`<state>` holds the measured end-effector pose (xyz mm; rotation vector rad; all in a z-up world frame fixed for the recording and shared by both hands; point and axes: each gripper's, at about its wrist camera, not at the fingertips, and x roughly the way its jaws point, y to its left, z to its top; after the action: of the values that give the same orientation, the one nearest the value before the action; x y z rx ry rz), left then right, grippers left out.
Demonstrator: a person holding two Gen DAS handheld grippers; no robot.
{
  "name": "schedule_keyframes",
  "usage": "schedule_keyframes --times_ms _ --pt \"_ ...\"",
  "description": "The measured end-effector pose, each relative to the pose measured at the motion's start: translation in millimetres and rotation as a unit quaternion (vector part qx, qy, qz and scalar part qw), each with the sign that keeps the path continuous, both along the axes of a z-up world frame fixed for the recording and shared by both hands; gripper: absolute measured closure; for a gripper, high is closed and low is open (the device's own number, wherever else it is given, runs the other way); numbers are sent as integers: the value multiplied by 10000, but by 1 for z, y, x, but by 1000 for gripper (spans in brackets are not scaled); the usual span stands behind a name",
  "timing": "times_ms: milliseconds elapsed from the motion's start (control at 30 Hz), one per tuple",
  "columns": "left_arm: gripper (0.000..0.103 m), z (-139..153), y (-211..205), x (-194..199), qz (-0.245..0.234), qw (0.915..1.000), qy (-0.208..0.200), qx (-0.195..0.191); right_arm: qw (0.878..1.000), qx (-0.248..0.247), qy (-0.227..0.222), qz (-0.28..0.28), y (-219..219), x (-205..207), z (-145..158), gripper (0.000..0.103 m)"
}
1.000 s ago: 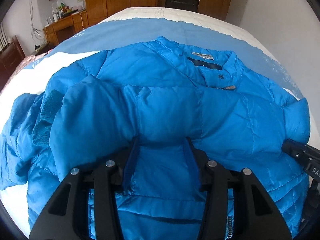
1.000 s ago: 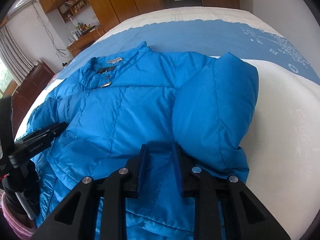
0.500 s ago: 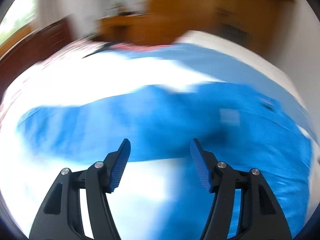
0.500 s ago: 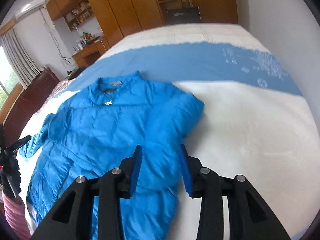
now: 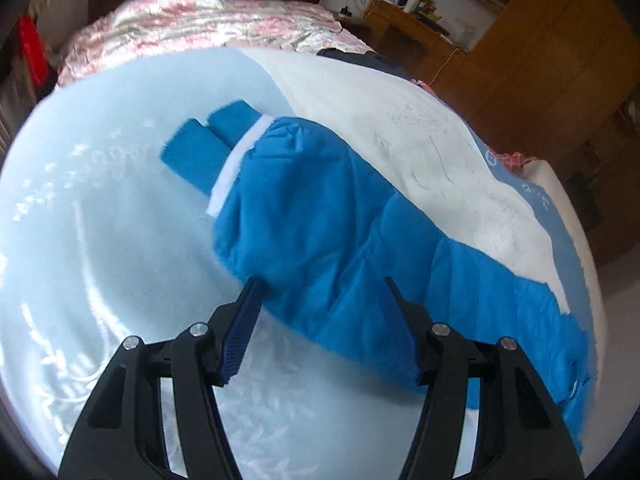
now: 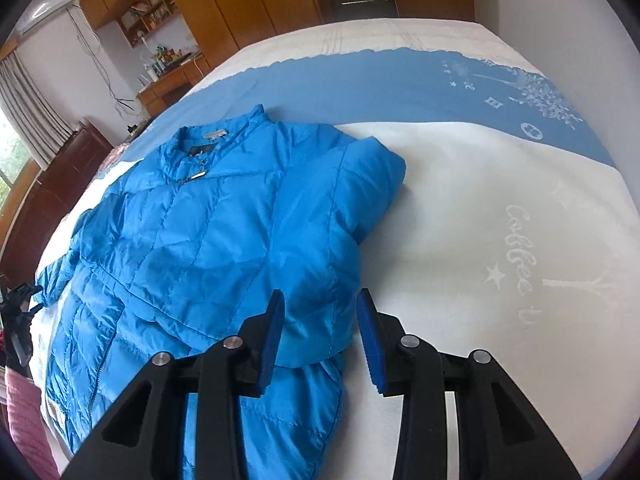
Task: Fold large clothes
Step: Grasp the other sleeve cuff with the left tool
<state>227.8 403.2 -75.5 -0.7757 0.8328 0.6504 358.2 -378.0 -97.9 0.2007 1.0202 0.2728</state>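
The blue puffer jacket (image 6: pixel 224 232) lies flat on the bed (image 6: pixel 480 208), collar at the far side. Its right sleeve is folded across the chest; its left sleeve (image 5: pixel 344 216) extends outward. The left gripper (image 5: pixel 320 308) is partly open, empty, above that sleeve. The right gripper (image 6: pixel 320 320) is narrowly open over the folded sleeve, gripping nothing.

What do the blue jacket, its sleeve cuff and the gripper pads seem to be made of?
Jacket: likely thin nylon or polyester shell over puffy fill; slight sheen, stitched quilting.
Cuff: probably ribbed knit; matte, with no sheen.
Pads on the right gripper: perhaps rubber or plastic; blue, finely ridged.
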Motion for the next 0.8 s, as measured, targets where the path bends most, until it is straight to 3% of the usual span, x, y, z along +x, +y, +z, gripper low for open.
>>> schedule_keyframes --times_ms 67,233,333,433,600,700,800 --pt "52 -8 3 8 89 9999 14 -96 10000 -17 19 9 1 0 -3 65" --pt "89 -21 4 11 154 9998 61 -138 10000 -53 57 58 6 1 -8 65" --pt "103 -21 6 9 154 9996 -141 -182 9999 -65 98 50 8 3 -13 65" --pt "103 -11 -1 5 143 9993 -346 -31 9999 -4 157 20 6 5 -18 64" --pt "103 29 -34 -1 -230 9937 -1030 380 9999 4 99 26 4 2 -12 63" --pt "103 64 -74 5 -720 9841 -1464 708 10000 20 10 54 6 -3 -4 63" --pt "103 96 -127 18 -1356 9692 -1806 983 9999 19 -69 80 10 -7 3 62"
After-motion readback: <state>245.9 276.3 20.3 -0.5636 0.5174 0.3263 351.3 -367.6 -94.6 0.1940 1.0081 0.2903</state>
